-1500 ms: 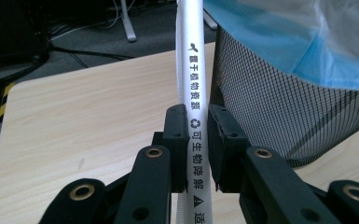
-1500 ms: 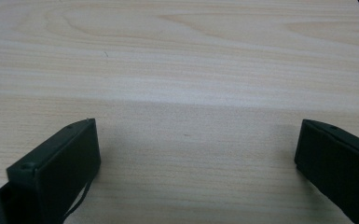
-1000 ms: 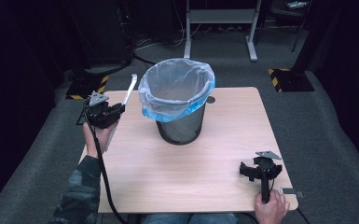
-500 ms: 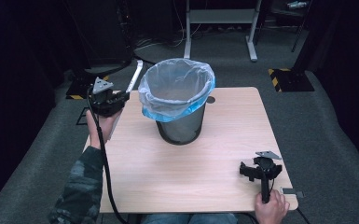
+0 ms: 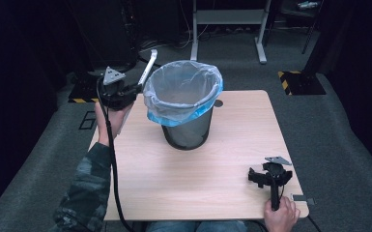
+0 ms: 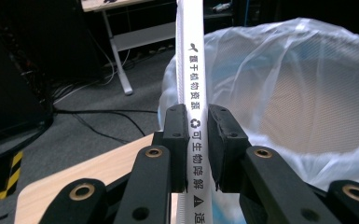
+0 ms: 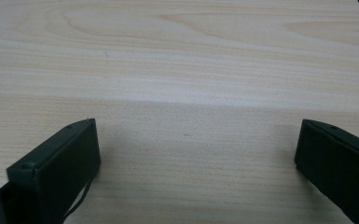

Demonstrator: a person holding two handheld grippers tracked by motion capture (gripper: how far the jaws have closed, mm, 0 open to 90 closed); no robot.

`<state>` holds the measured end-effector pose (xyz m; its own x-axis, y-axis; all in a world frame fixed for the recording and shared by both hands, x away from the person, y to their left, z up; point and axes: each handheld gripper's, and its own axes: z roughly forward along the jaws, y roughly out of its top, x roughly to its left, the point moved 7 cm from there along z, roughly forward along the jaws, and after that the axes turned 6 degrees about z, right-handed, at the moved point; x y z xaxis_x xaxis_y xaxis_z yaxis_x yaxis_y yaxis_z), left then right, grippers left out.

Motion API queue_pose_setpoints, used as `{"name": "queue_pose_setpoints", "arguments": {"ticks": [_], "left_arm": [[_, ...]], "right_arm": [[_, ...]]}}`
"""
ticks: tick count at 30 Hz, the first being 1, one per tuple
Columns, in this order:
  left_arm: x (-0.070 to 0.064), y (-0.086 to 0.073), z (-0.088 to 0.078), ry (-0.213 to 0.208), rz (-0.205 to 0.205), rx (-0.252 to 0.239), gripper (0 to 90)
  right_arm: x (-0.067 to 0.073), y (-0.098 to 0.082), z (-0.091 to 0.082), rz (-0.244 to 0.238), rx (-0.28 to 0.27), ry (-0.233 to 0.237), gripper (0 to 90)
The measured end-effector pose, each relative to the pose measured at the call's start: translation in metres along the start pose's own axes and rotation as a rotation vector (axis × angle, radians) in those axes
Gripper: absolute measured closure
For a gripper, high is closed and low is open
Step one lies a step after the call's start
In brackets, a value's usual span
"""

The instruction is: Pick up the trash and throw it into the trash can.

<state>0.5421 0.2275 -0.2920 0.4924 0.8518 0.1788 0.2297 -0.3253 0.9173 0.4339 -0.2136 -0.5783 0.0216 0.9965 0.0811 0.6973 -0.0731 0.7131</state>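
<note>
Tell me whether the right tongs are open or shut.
Open. The right tongs rest low over the bare wooden table, jaws spread wide with nothing between them.

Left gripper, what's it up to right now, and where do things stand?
The left gripper is shut on a thin white strip with printed characters, held up beside the rim of the bin, which has a clear bag liner. The strip is not over the opening yet. The right gripper rests open on the table near the person's side, holding nothing.
</note>
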Motion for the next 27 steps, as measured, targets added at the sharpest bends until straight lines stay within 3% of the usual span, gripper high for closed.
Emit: {"name": "queue_pose_setpoints", "arguments": {"ticks": [9,27], "left_arm": [[-0.011,0.026,0.01,-0.032,0.022,-0.029,77.6],[-0.03,0.057,0.03,-0.088,0.029,-0.07,77.5]], "right_arm": [[0.0,0.0,0.0,0.0,0.0,0.0,0.0],[0.0,0.0,0.0,0.0,0.001,-0.001,0.0]]}}
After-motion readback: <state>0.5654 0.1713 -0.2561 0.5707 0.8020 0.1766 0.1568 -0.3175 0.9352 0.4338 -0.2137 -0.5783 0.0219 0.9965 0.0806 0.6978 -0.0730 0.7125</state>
